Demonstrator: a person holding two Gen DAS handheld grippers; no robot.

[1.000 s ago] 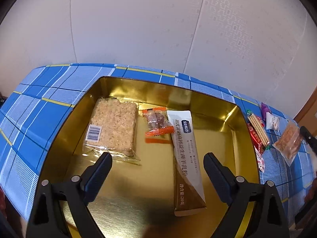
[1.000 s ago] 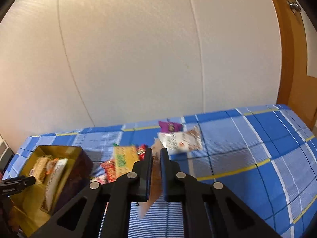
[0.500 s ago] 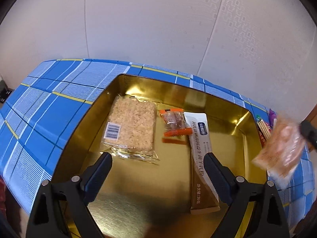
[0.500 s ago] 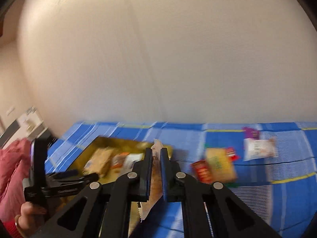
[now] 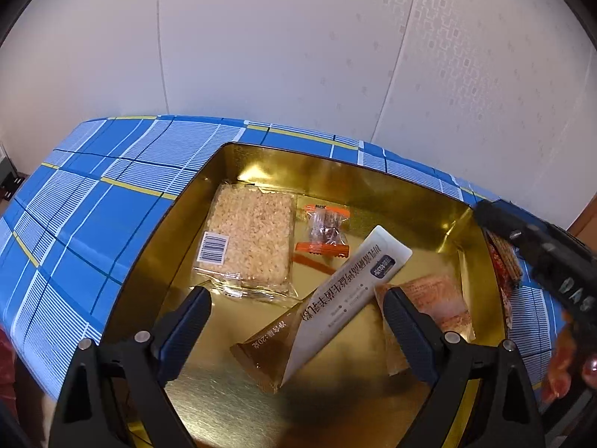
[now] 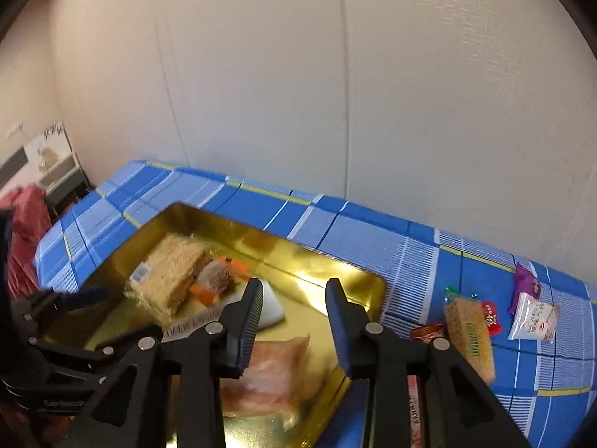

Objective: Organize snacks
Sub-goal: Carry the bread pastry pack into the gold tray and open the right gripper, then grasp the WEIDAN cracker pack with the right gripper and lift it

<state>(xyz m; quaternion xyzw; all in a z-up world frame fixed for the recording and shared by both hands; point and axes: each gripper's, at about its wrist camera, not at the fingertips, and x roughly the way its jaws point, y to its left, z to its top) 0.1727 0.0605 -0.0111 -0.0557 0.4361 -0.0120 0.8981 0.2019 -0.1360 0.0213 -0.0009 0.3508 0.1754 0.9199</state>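
A gold tin point(image 5: 291, 156) sits on the blue plaid cloth point(image 5: 112, 216). Inside lie a rice-cracker pack point(image 5: 250, 239), an orange-ended candy point(image 5: 324, 227), a long white-and-brown stick pack point(image 5: 335, 298) lying askew, and a clear orange snack bag point(image 5: 436, 302) at the right side. My left gripper point(image 5: 294, 298) hovers open over the tin with nothing in it. My right gripper point(image 6: 294, 287) is above the tin's right part with its jaws opening. The snack bag point(image 6: 276, 369) lies loose below them, free of the pads.
Loose snacks lie on the cloth right of the tin: a yellow-green pack point(image 6: 470, 332), a red one point(image 6: 488, 317), a white packet point(image 6: 533, 317) and a purple one point(image 6: 526, 283). A pale wall runs right behind the table. A red fabric point(image 6: 26, 224) is at the far left.
My right gripper swung left from the loose snacks to over the tin with the orange bag and let it go. The bag now lies in the tin, and the stick pack has turned askew.
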